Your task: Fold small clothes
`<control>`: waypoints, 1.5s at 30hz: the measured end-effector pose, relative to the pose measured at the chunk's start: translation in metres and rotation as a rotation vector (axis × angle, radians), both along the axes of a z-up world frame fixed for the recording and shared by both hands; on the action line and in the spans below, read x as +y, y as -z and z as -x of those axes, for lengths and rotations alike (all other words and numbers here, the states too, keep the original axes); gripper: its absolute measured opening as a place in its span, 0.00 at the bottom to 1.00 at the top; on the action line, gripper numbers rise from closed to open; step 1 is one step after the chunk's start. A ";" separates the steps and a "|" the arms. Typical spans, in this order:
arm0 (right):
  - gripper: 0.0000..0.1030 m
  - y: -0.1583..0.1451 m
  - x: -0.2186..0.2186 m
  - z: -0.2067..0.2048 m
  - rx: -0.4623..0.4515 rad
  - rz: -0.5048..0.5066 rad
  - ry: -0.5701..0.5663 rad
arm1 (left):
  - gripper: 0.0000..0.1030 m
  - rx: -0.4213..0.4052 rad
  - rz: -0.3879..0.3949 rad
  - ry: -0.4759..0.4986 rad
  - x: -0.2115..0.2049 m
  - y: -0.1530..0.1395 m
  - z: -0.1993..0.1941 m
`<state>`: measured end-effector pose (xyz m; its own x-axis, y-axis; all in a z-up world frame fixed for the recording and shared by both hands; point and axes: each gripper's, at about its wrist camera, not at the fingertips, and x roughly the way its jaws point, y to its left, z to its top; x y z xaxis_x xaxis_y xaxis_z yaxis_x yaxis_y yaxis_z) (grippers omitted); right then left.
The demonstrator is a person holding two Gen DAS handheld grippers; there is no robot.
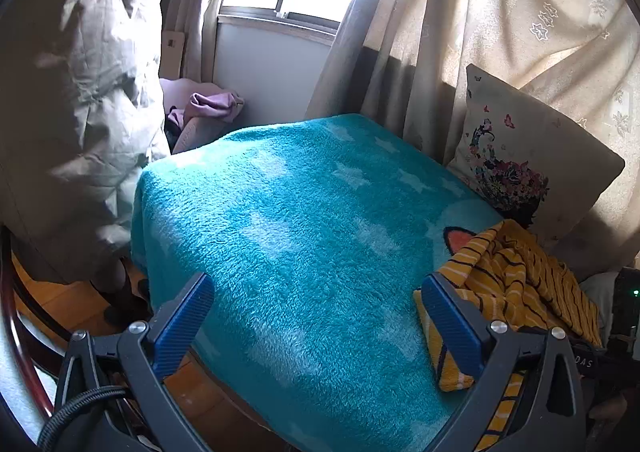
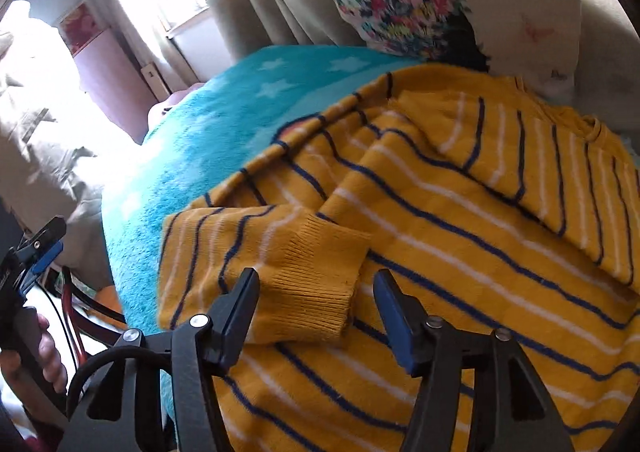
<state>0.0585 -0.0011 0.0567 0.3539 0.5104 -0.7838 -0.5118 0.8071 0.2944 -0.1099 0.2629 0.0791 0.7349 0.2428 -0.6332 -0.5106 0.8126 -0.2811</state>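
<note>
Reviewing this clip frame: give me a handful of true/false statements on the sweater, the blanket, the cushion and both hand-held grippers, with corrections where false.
1. The yellow striped sweater lies crumpled on the teal blanket. True.
2. The right hand-held gripper is shut on the sweater cuff. False: its jaws are open, with the cuff in the gap between them.
3. The left hand-held gripper is open and holds nothing. True.
4. The blanket is plain, with no pattern. False: it carries pale stars.
5. A floral cushion leans against the curtain behind the sweater. True.
6. The sweater is already neatly folded. False: it is bunched, with a sleeve lying across the body.
</note>
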 end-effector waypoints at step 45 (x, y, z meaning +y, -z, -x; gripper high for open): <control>0.19 -0.013 -0.292 -0.088 -0.032 0.066 0.752 | 1.00 0.097 0.034 0.416 -0.129 0.013 -0.118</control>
